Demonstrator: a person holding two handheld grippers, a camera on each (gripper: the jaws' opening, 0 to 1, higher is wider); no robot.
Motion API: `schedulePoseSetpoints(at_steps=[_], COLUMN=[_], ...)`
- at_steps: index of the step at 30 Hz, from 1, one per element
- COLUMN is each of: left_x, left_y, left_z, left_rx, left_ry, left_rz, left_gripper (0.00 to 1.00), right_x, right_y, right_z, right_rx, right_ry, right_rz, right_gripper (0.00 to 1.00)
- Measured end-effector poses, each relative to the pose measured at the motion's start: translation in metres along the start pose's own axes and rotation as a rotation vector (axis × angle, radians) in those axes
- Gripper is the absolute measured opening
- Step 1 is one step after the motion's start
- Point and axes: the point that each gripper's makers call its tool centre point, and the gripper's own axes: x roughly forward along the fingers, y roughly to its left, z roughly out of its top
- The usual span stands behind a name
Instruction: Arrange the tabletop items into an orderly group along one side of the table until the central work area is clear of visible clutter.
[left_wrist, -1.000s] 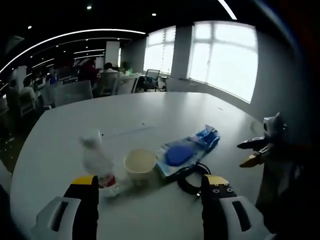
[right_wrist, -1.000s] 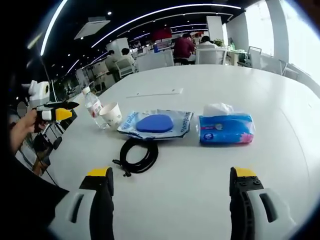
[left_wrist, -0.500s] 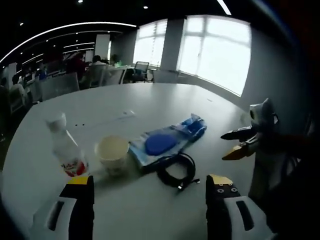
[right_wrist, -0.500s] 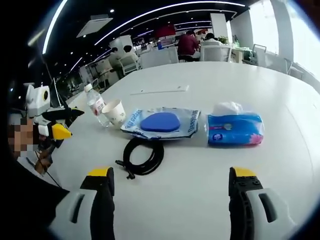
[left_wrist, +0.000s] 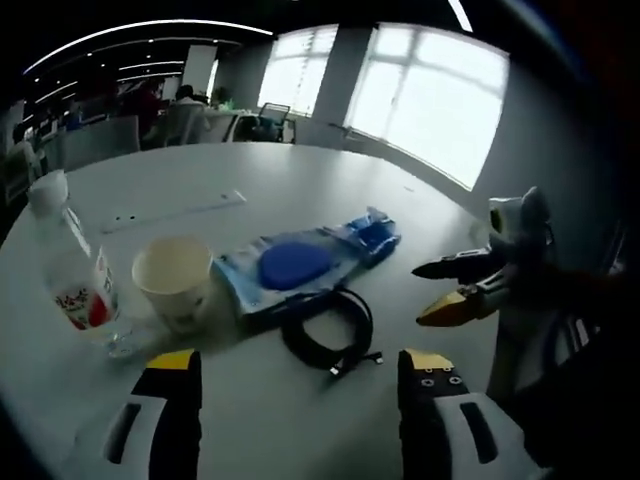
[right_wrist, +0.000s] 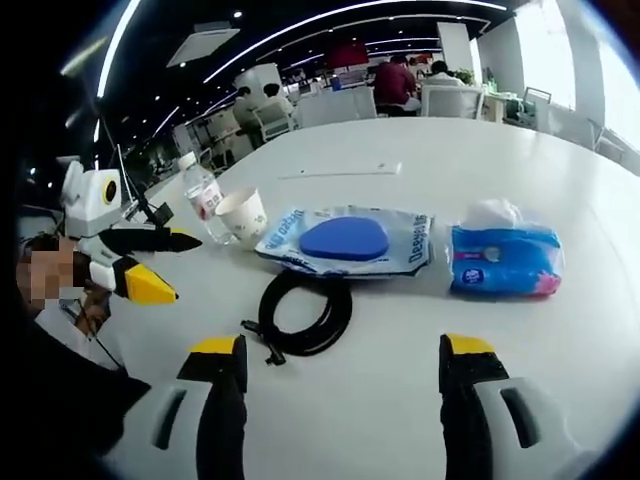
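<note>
Showing the tissue pack (right_wrist: 504, 260) whole is the right gripper view.

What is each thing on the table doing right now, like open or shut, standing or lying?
water bottle: standing, cap on.
paper cup: standing, open top.
blue mouse in its bag: lying flat.
black cable: coiled, lying flat.
tissue pack: lying flat, a tissue sticking out.
left gripper: open, holding nothing.
right gripper: open, holding nothing.

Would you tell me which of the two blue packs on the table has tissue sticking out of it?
The tissue pack, beside the flat pouch, which lies sealed, with nothing protruding.
</note>
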Motion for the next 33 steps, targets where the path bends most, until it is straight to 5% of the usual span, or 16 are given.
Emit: schedulePoseSetpoints(at_steps=[13, 33], left_x=[0.031, 0.070], left_y=[-0.018, -0.008], left_z=[-0.007, -0.016], left_rx=[-0.063, -0.142], left_ry=[0.054, 0.106], left_rz=[-0.061, -0.047], left_gripper=[0.64, 0.50], right_x=[0.024, 0.048], right_y=[0.013, 0.011], right_z=[-0.003, -0.008], right_rx=[-0.037, 0.006], right_ry=[0.026, 0.049], right_rz=[0.037, -0.038], right_gripper=[0.59, 0.36])
